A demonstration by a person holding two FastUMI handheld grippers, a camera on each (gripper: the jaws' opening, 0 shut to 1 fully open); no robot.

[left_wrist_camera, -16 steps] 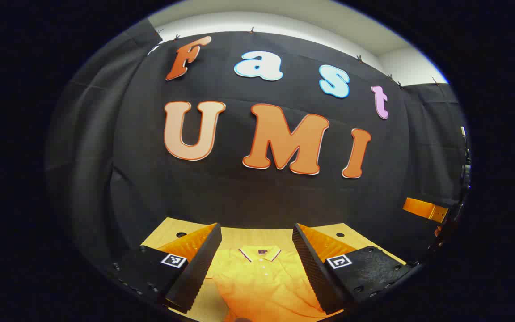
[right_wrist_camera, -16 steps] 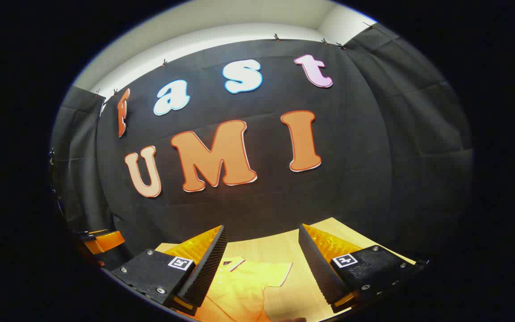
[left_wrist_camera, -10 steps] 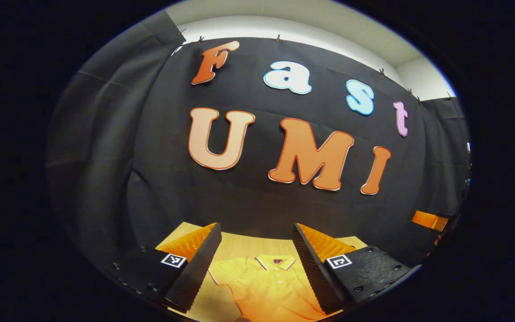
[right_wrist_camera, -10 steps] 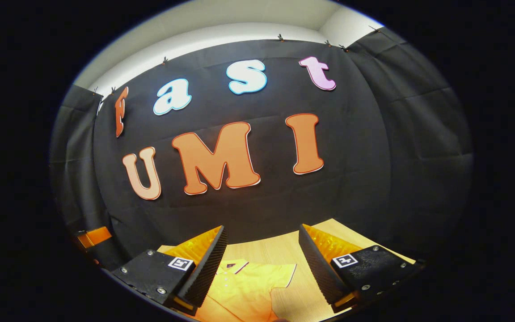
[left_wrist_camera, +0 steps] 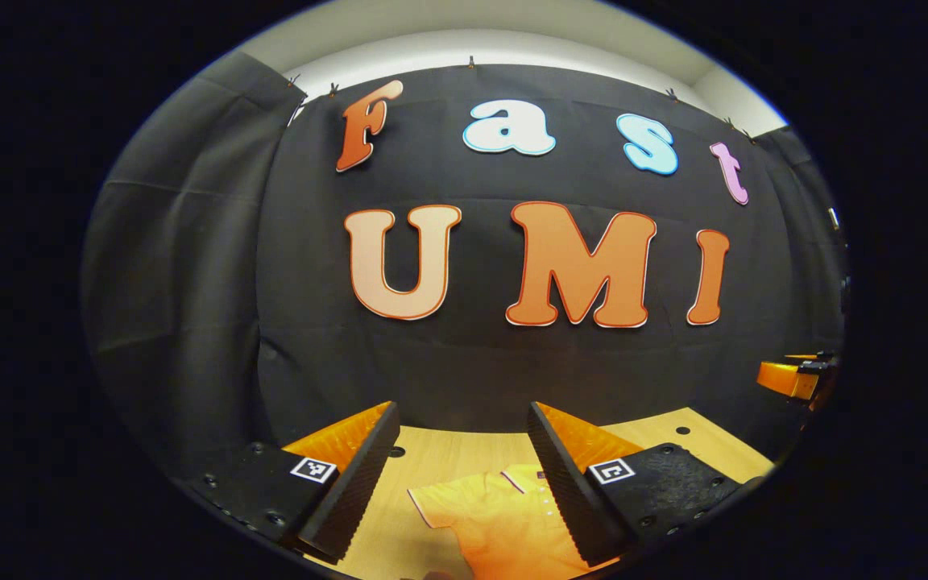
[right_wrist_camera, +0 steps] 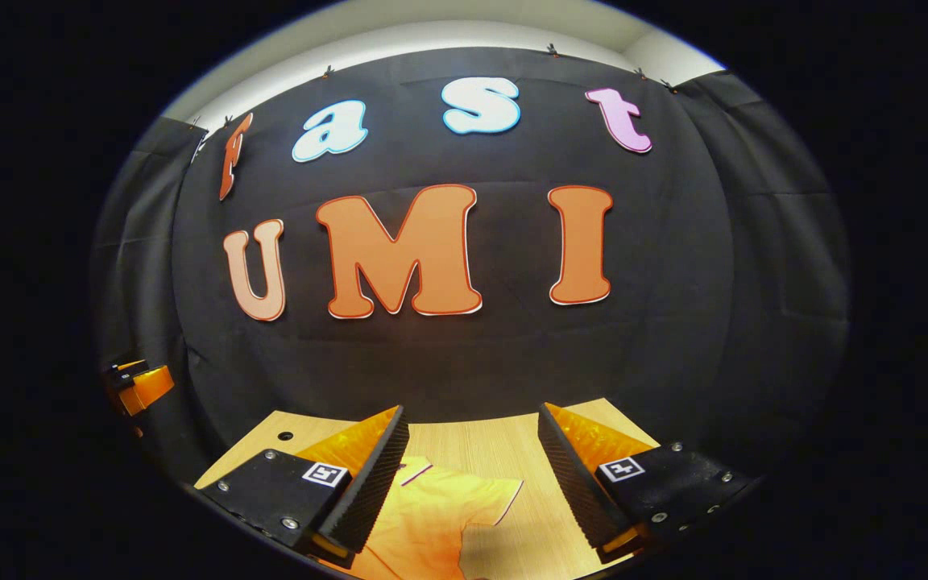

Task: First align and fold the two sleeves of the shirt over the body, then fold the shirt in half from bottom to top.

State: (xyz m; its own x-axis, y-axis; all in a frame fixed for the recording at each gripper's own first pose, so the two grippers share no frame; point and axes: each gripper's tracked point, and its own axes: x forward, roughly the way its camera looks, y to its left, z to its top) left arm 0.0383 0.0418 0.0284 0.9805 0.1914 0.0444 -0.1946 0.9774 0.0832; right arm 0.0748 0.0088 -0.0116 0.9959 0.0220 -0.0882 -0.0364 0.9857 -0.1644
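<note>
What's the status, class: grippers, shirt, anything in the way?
Left gripper open, above the table. Right gripper open, holding nothing. Shirt flat, sleeves spread, not yet folded. No obstruction seen on the shirt.

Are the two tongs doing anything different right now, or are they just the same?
Mostly the same. The left tongs point at the shirt's collar and one sleeve; the right tongs point at the other sleeve and bare table beside it. The shirt fills most of the gap between the left tongs, about half between the right. Both are wide open, hold nothing, and hang above the shirt lying on the table.
</note>
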